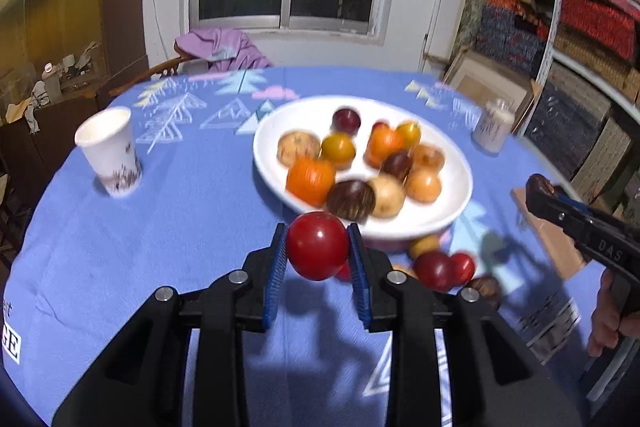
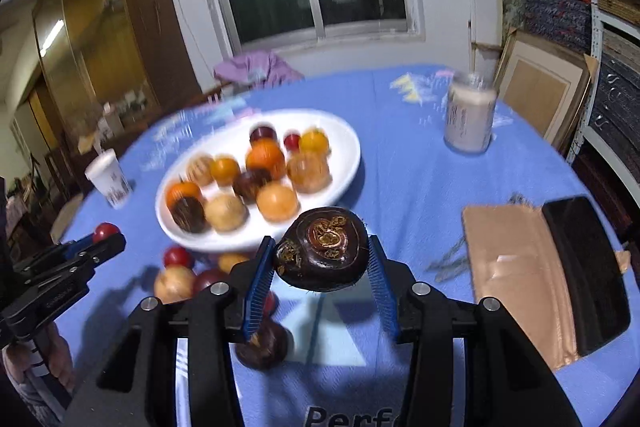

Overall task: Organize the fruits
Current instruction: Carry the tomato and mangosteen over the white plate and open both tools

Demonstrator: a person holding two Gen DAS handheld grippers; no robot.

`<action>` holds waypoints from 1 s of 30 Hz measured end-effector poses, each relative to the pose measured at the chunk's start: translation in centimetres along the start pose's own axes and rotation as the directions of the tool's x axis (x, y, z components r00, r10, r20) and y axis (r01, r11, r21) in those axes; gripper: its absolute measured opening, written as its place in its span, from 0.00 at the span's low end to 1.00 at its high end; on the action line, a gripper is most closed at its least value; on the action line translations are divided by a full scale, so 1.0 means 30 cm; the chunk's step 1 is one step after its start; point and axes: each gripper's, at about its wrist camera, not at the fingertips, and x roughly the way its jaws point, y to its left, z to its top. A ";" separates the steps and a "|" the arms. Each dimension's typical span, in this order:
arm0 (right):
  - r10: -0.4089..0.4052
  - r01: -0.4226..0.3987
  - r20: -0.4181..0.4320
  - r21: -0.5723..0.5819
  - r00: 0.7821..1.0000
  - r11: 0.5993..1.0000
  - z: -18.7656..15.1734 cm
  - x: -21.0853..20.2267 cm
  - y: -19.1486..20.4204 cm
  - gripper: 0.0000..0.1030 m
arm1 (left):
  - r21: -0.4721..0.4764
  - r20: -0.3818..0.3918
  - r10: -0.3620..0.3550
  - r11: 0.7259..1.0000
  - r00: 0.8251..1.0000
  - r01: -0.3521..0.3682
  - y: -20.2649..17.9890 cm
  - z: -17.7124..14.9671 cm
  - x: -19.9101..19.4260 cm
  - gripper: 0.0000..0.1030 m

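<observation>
I am clamping the left gripper (image 1: 318,247) on a red fruit (image 1: 317,245), near the plate (image 1: 460,195) of fruit, while my right gripper (image 2: 322,259) is squeezing a dark fruit (image 2: 322,253) right of the plate.

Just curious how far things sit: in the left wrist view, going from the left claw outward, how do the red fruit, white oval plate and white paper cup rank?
1. Red fruit, between the claw's pads.
2. White oval plate, just beyond.
3. White paper cup, far left.
</observation>
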 end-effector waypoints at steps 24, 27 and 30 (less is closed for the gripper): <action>0.030 -0.028 -0.146 0.013 0.989 1.000 0.263 0.505 0.074 0.45 | -0.069 -0.085 -0.025 0.997 0.996 0.019 0.026 0.356 0.532 0.28; 0.032 -0.030 -0.154 0.014 0.988 0.999 0.257 0.510 0.079 0.46 | -0.078 -0.116 -0.037 0.997 0.993 0.028 0.039 0.341 0.571 0.28; 0.004 -0.008 -0.150 -0.021 0.989 1.000 0.242 0.519 0.101 0.46 | -0.068 -0.113 -0.026 0.998 0.993 0.018 0.041 0.329 0.587 0.29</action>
